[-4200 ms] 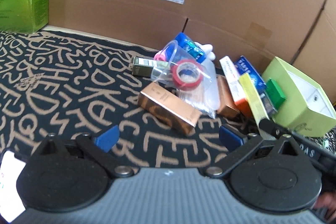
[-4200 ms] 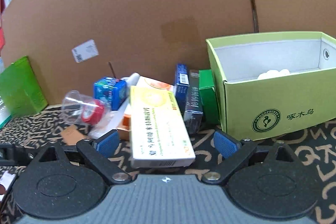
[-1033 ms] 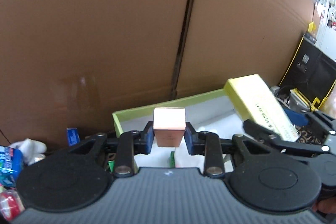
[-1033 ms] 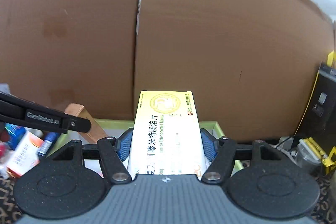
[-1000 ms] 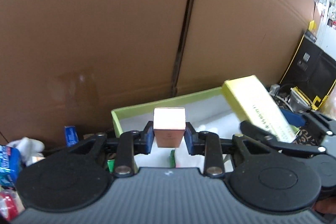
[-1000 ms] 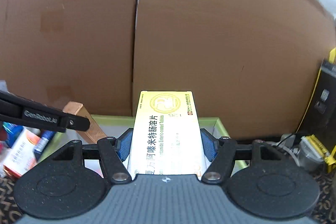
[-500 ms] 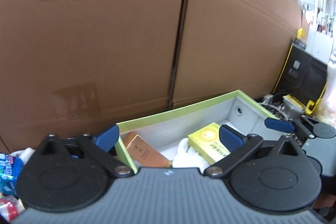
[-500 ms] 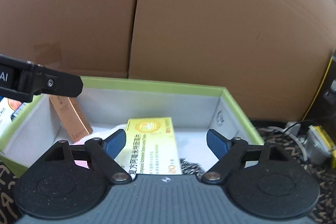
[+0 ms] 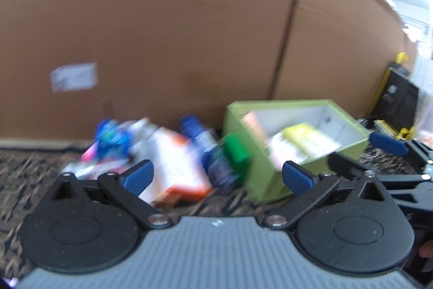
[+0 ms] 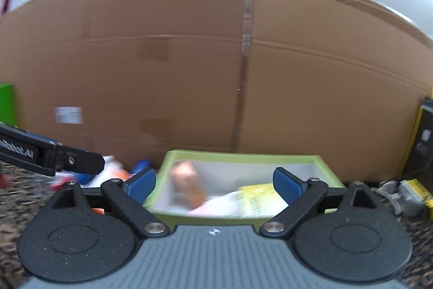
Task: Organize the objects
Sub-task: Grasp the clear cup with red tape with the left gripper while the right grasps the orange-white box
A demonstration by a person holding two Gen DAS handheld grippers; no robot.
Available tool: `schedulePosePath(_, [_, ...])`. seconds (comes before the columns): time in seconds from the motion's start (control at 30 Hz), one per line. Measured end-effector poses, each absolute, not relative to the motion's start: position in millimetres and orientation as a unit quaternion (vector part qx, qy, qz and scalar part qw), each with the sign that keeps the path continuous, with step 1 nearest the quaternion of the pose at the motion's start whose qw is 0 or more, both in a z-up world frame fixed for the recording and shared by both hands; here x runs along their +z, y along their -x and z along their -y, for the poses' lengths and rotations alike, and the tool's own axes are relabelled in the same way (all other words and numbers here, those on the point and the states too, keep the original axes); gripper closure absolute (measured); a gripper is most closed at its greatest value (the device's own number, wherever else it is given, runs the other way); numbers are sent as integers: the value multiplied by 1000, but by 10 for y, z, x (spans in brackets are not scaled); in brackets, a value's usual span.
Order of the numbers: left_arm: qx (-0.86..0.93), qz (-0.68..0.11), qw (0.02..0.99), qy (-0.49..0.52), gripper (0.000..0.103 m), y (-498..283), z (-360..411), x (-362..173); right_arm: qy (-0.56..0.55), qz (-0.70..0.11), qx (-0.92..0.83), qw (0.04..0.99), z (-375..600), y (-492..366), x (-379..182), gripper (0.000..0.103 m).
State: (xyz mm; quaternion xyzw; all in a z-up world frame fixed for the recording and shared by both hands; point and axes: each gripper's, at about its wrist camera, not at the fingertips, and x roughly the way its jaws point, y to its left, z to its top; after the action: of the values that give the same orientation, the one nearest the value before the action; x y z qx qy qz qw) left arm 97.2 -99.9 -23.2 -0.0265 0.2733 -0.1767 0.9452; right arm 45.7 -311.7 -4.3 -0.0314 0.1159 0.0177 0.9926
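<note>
A light green open box (image 9: 259, 175) stands on the patterned mat, also in the right wrist view (image 10: 238, 155). Inside it lean a copper carton (image 10: 188, 186) and lie a yellow medicine carton (image 10: 259, 198) and something white. The copper carton (image 9: 253, 123) and yellow carton (image 9: 311, 138) also show in the left wrist view. My left gripper (image 9: 216, 178) is open and empty, in front of a blurred pile of boxes. My right gripper (image 10: 213, 182) is open and empty, in front of the green box.
The pile left of the green box holds a white-and-orange carton (image 9: 176, 164), a green box (image 9: 236, 151), blue packages (image 9: 113, 140) and a blue bottle (image 9: 194, 129). A tall cardboard wall (image 9: 189, 31) stands behind. Black and yellow gear (image 10: 422, 142) sits at the right.
Both grippers let go of their cartons into the green box about half a second ago. Since then both have pulled back, and the left has swung left toward the pile.
</note>
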Motion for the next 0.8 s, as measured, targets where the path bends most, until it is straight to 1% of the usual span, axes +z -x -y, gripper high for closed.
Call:
schedulePosePath(0.07, [-153, -288, 945, 35, 0, -881, 667, -321, 26, -122, 37, 991, 2918, -405, -120, 7])
schedulePosePath(0.23, [-105, -322, 939, 65, 0, -777, 198, -638, 11, -153, 79, 985, 2488, -267, -400, 7])
schedulePosePath(0.37, [-78, -315, 943, 77, 0, -911, -70, -767, -6, -198, 107, 974, 2219, -319, -606, 7])
schedulePosePath(0.47, [-56, -310, 946, 75, 0, -1147, -187, -767, -5, -212, 119, 970, 2066, -286, -711, 7])
schedulePosePath(0.5, [-54, -308, 947, 73, 1, -1252, -198, -765, -2, -214, 121, 969, 2021, -296, -718, 7])
schedulePosePath(0.6, [-53, -312, 946, 65, 9, -1535, -226, -769, 7, -216, 119, 969, 1941, -308, -692, 8])
schedulePosePath(0.7, [-55, -329, 941, 62, 25, -1767, -213, -814, 15, -216, 118, 969, 1877, -388, -667, 10])
schedulePosePath(0.73, [-65, -335, 938, 63, 46, -1819, -205, -835, 18, -216, 117, 969, 1852, -428, -667, 12])
schedulePosePath(0.77, [-77, -344, 934, 63, 79, -1854, -198, -859, 20, -216, 116, 969, 1832, -473, -662, 13])
schedulePosePath(0.8, [-94, -354, 928, 69, 86, -1867, -196, -883, 21, -218, 116, 969, 1810, -531, -662, 15])
